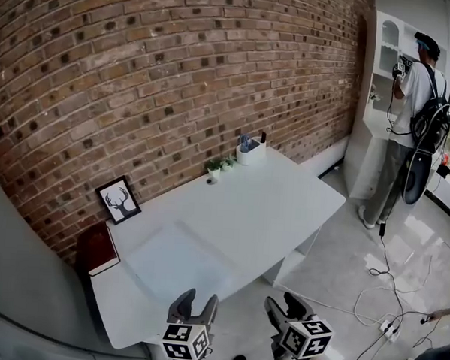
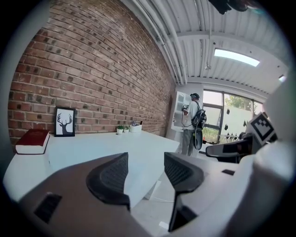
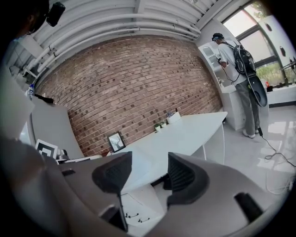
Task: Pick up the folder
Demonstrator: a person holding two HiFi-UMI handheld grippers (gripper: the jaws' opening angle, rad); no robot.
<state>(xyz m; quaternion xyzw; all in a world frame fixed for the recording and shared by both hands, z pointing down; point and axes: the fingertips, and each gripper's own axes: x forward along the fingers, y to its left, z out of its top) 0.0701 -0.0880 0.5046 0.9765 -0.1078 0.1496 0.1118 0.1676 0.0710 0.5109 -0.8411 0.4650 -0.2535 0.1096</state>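
Note:
A pale, almost white folder [image 1: 177, 262] lies flat on the near part of the white table [image 1: 284, 197]. Both grippers hover short of the table's front edge, over the floor. My left gripper [image 1: 198, 300] is just in front of the folder, open, with nothing between its jaws. My right gripper [image 1: 284, 306] is beside it to the right, also open and empty. In the left gripper view the left gripper [image 2: 145, 171] points across the tabletop. In the right gripper view the right gripper [image 3: 149, 171] faces the table's near edge from farther back.
A red book [image 1: 99, 248] lies at the table's left end, with a framed deer picture [image 1: 119, 200] against the brick wall. Small plants [image 1: 214, 167] and a white pot [image 1: 250, 150] stand at the far side. A person [image 1: 413, 110] stands at a white cabinet [image 1: 380, 86]. Cables [image 1: 384, 297] lie on the floor.

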